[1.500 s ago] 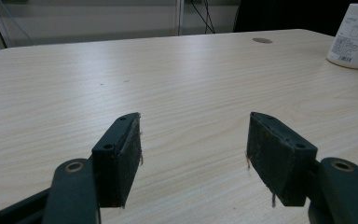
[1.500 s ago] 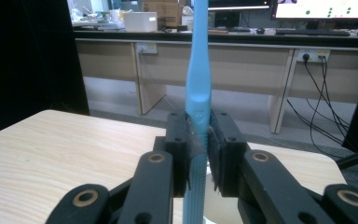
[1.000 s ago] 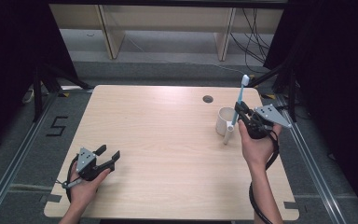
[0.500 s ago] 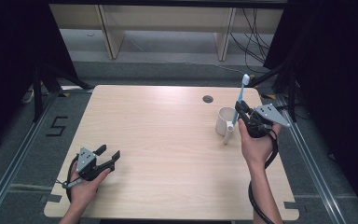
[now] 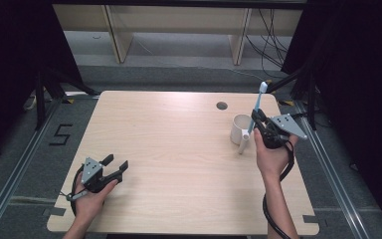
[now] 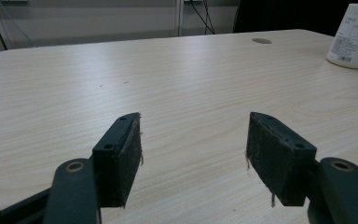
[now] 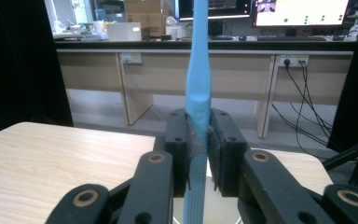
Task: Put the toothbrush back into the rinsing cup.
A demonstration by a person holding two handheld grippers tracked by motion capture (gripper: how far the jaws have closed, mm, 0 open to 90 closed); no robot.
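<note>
Right gripper (image 7: 198, 154) jaws clamped tight on a light blue toothbrush (image 7: 198, 84), pads pressing its handle from both sides; the brush stands near upright, slightly tilted in the high view (image 5: 255, 113). In the right gripper view the top of the brush is cut off by the frame edge and the lower handle drops out of frame between the jaws. Just below the jaws a white mug (image 5: 239, 129) stands near the counter's right edge, toward the far right corner; in the right gripper view the mug is mostly hidden behind the jaws. Lower end of the brush hangs beside the mug on its right side, can't tell if it touches the mug or the counter (image 5: 179, 149). Left gripper (image 6: 193, 149) jaws wide open, nothing between them, low over the counter near the near left corner (image 5: 113, 168). From it the mug (image 6: 355, 35) is well apart, cut off at the frame's right edge. Small round hole (image 5: 222, 105) near the far edge
</note>
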